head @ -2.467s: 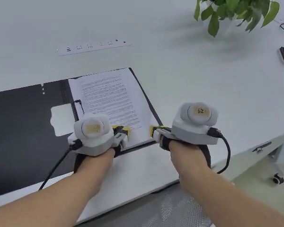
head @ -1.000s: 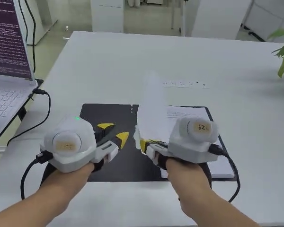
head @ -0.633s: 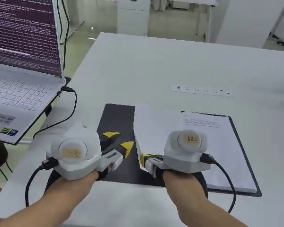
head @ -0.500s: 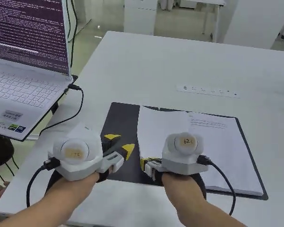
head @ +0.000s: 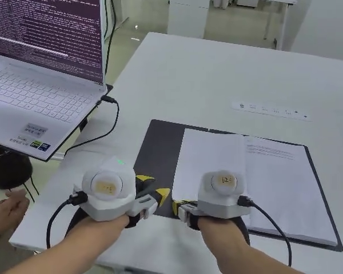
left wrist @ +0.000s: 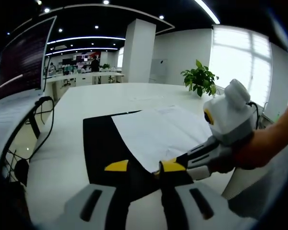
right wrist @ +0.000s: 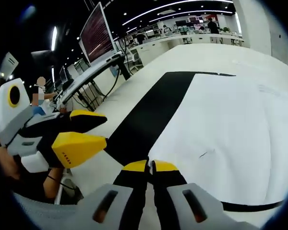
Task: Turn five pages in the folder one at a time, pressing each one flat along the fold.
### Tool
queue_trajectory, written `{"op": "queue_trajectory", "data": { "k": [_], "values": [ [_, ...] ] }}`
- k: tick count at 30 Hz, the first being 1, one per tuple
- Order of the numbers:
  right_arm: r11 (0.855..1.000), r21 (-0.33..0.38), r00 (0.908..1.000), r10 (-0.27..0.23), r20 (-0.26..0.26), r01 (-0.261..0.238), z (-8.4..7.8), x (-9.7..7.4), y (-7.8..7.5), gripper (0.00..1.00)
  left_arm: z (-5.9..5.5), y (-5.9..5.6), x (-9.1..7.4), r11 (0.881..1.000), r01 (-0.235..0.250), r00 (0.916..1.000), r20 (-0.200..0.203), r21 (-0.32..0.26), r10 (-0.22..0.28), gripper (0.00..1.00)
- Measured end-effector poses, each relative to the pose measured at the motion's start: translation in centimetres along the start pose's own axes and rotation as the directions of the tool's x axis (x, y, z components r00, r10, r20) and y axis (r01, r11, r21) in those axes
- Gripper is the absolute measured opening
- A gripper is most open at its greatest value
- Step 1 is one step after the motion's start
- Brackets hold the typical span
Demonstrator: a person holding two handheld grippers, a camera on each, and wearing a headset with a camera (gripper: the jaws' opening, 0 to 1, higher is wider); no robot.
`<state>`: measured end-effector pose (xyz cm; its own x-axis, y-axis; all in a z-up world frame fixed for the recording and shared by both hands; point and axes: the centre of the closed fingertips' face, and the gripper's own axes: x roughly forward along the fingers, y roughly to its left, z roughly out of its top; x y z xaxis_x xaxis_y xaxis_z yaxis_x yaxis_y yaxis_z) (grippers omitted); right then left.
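A black folder (head: pixel 154 148) lies open on the white table. One white page (head: pixel 208 165) is swung over toward the left and lies low across the fold, blank side up. My right gripper (head: pixel 177 206) is shut on that page's near corner, seen up close in the right gripper view (right wrist: pixel 151 166) with the page (right wrist: pixel 221 129) spreading beyond it. The printed page (head: pixel 280 177) lies flat to the right. My left gripper (head: pixel 154 187) stands open beside it, over the folder's black inner cover (left wrist: pixel 98 143), with nothing between its fingertips (left wrist: pixel 116 166).
An open laptop (head: pixel 46 68) sits at the far left, its cable (head: pixel 97 137) running toward the folder. A white power strip (head: pixel 271 110) lies beyond the folder. A person's hand (head: pixel 6 208) shows at the left table edge. A potted plant (left wrist: pixel 199 79) stands farther off.
The right gripper has carried the page from standing upright over the fold down to the left, nearly flat. The left gripper has stayed open beside it. The head view has shifted left.
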<state>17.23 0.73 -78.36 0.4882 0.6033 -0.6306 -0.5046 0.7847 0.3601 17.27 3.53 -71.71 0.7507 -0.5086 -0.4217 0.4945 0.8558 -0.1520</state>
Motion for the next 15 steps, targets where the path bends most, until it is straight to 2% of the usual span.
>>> {"op": "queue_trajectory", "data": {
  "k": [3,7,9,13,15],
  "values": [
    [1.000,0.015,0.9998,0.018,0.007,-0.018,-0.3,0.2,0.5,0.06,-0.6,-0.1,0.3,1.000,0.000,0.9999,-0.014,-0.006,0.000,0.22],
    [0.999,-0.006,0.9993,0.036,0.013,-0.036,-0.4,0.2,1.0,0.10,-1.0,-0.2,0.6,1.000,0.001,0.9998,-0.020,-0.007,-0.001,0.23],
    [0.999,-0.017,0.9977,0.052,0.044,-0.051,0.1,-0.3,1.3,0.11,-0.8,0.0,0.8,1.000,-0.006,0.9998,-0.016,-0.011,0.006,0.23],
    [0.999,-0.037,0.9943,0.021,0.105,-0.017,1.2,-1.7,0.1,0.10,-0.3,0.0,1.8,1.000,-0.015,0.9999,-0.001,-0.018,0.015,0.21],
    [0.999,-0.038,0.9918,-0.001,0.128,0.006,1.6,-2.5,-0.9,0.09,-0.3,-0.2,2.4,1.000,-0.010,0.9999,-0.007,-0.018,0.010,0.20]
  ]
}}
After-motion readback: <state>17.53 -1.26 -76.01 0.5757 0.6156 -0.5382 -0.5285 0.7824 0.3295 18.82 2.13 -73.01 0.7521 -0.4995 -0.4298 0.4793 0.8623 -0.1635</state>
